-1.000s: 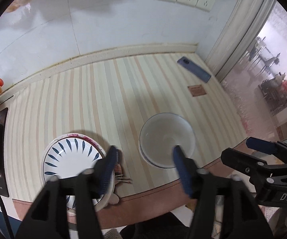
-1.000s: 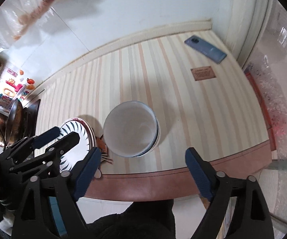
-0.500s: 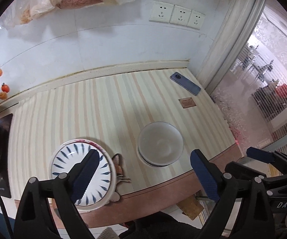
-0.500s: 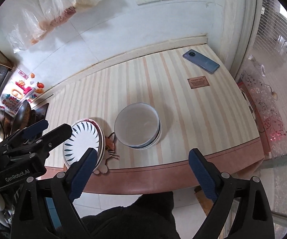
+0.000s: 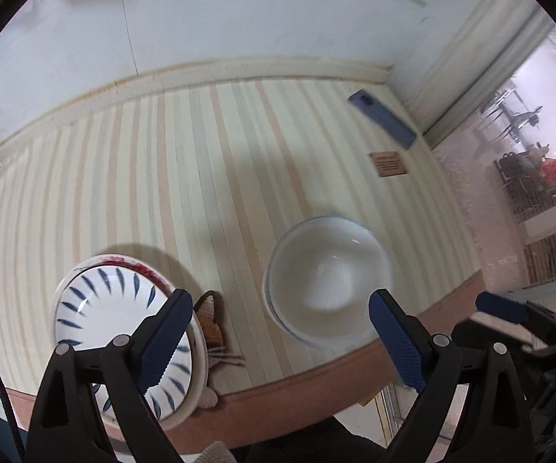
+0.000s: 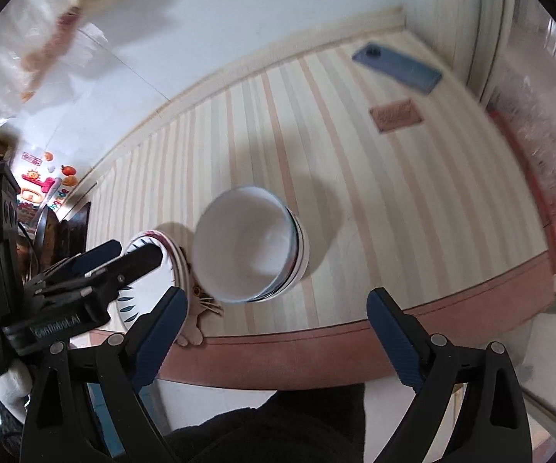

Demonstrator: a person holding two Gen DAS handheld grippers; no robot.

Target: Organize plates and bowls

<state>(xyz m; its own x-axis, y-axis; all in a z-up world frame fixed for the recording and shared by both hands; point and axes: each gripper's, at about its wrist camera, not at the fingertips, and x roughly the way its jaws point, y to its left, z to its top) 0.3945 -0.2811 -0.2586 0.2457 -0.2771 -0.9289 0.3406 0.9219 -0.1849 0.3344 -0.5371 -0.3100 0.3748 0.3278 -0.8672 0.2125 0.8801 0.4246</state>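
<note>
A stack of white bowls (image 5: 328, 277) (image 6: 247, 247) stands near the front edge of the striped table (image 5: 200, 173). To its left lies a stack of plates (image 5: 123, 328) (image 6: 169, 254), the top one white with blue leaf marks. My left gripper (image 5: 279, 316) hangs open above the front edge, between the plates and the bowls, holding nothing. My right gripper (image 6: 278, 308) is open too, in front of the bowls, with nothing between its fingers. In the right wrist view the left gripper (image 6: 123, 254) covers part of the plates.
A blue phone (image 5: 382, 119) (image 6: 397, 65) and a small brown tag (image 5: 387, 164) (image 6: 395, 114) lie at the back right. A cat-shaped mat (image 5: 210, 320) peeks out beside the plates. A white wall runs behind and a glass door stands to the right.
The left gripper's fingers spread wide a second ago. Both grippers lifted away from the table, then came back down closer to the bowls and plates. The dishes have not moved.
</note>
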